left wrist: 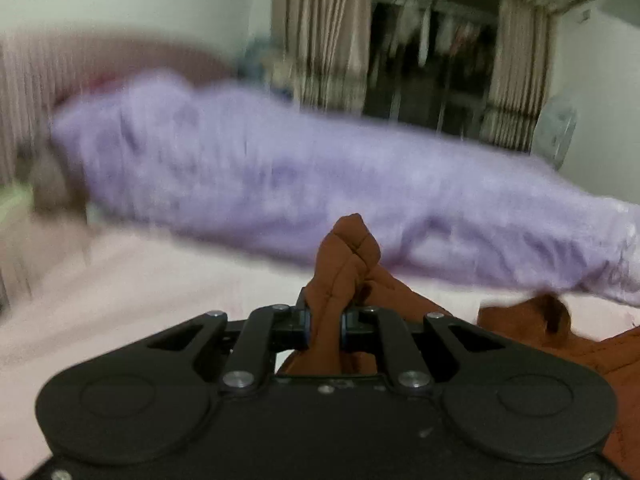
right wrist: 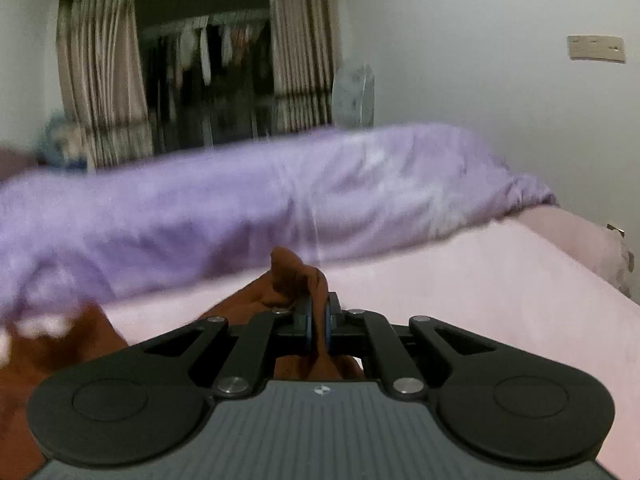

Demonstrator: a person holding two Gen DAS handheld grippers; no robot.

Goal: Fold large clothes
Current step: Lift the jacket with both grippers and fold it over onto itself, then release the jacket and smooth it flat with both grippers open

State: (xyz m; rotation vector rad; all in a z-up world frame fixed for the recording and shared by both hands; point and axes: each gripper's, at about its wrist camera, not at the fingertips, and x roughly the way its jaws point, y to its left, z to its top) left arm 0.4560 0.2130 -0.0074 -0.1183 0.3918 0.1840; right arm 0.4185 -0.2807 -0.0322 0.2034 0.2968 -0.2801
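Note:
A rust-brown quilted garment (left wrist: 348,256) lies on a pale pink bed sheet (left wrist: 120,280). My left gripper (left wrist: 325,320) is shut on a bunched fold of it, which sticks up past the fingertips; more of the cloth trails off to the right (left wrist: 560,340). In the right wrist view, my right gripper (right wrist: 319,318) is shut on another pinched edge of the same brown garment (right wrist: 292,276), and the rest hangs down to the left (right wrist: 60,352). Both views are blurred.
A rolled purple duvet (left wrist: 280,176) (right wrist: 240,208) lies across the bed behind the garment. Beyond it are striped curtains (right wrist: 100,72), a dark doorway with hanging clothes (right wrist: 208,64) and a white wall (right wrist: 480,60). The bed's right edge (right wrist: 600,264) drops away.

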